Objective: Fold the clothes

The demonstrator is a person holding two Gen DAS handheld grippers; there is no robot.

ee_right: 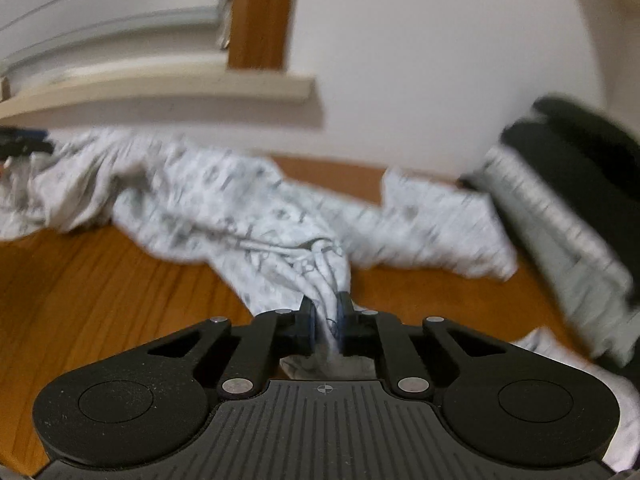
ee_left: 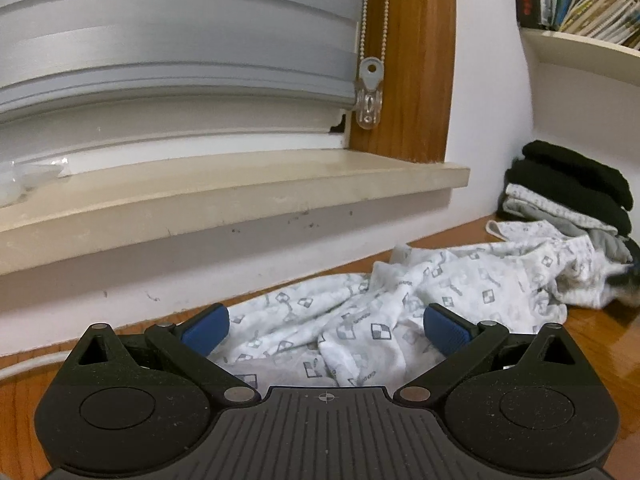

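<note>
Garment: white, grey-printed, crumpled on wooden tabletop below window sill.

Left wrist view: left tool spread wide, hovering over cloth; folded stack at right by wall.

Right wrist view (blurred): right tool pinching bunched fold of garment.

Handling, judged: light, soft, limp; best gripped at hem or corner.

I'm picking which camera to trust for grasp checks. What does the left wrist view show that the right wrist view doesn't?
Only the left wrist view: the left gripper, jaws open over the patterned garment, and the bookshelf. Only the right wrist view: the right gripper, jaws shut on a bunched fold of it. Both: the garment, the window sill, the folded pile, the wooden table.
</note>
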